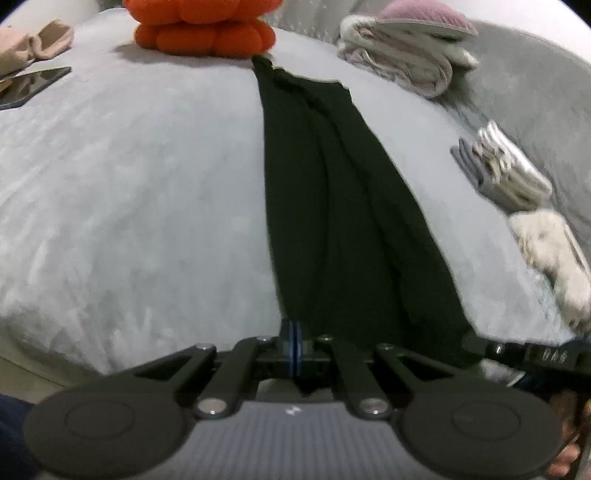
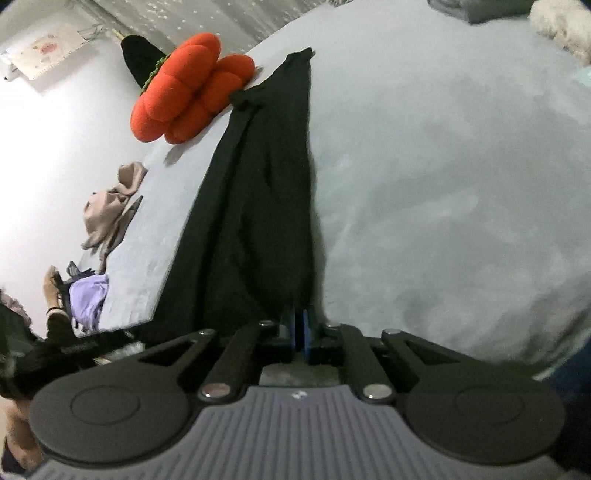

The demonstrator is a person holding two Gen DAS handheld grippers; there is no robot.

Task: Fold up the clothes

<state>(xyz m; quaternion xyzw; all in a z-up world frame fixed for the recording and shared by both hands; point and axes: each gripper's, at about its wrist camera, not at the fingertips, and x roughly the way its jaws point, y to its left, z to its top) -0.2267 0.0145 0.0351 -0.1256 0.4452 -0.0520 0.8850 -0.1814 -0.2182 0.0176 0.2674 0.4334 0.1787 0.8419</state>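
**Both grippers pinch the near end of the dark garment, ready for the fold**

The step in hand looks like the grasp before a lengthwise fold. The left gripper (image 1: 294, 341) is closed, its blue pads pinched on the near left corner of the long black-green knit garment (image 1: 332, 206). The right gripper (image 2: 300, 328) is also clamped down on the near right corner of the same cloth, jaws almost together.

The next move probably calls for lifting both corners evenly and carrying them toward the far end, by the plump orange pumpkin-shaped cushion (image 1: 203, 29), keeping the cloth taut so it does not bunch.

The garment lies stretched on the pale grey plush bedcover (image 1: 129, 184), running from the grippers up to the cushion, its far tip touching or just beside it. It is narrow, with soft lengthwise creases. Right of the garment, well apart, sit folded pale clothes (image 1: 506, 173).
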